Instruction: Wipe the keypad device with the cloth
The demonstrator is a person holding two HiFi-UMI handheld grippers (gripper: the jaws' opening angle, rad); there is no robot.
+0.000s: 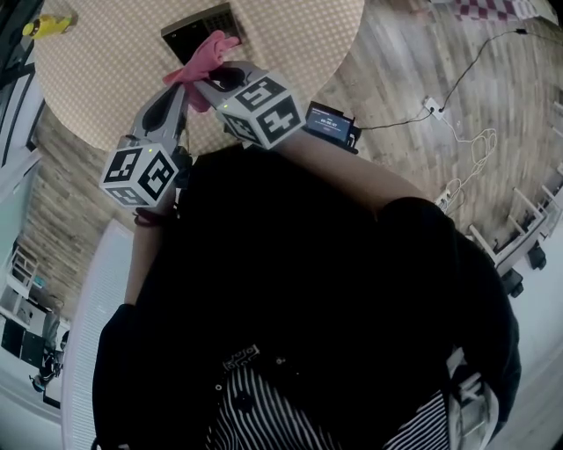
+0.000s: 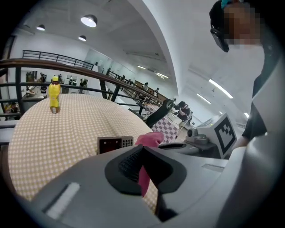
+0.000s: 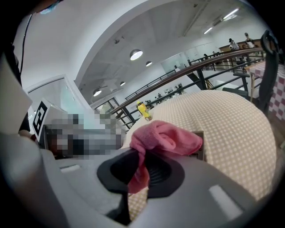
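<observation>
A pink cloth [image 1: 204, 60] hangs bunched just above the near edge of the dark keypad device [image 1: 198, 26], which lies flat on the round checked table [image 1: 106, 79]. My left gripper [image 1: 180, 88] is shut on a strip of the cloth [image 2: 144, 176]. My right gripper [image 1: 206, 83] is shut on the cloth [image 3: 167, 136] too, close beside the left one. The device [image 2: 115, 144] shows its screen and keys in the left gripper view. In the right gripper view the cloth hides most of the device [image 3: 200, 149].
A yellow bottle [image 1: 48, 25] stands at the table's far left, well away from the device. On the wooden floor to the right lie a black box [image 1: 330, 123] with a cable and a white power strip [image 1: 433, 107]. The person's body fills the lower head view.
</observation>
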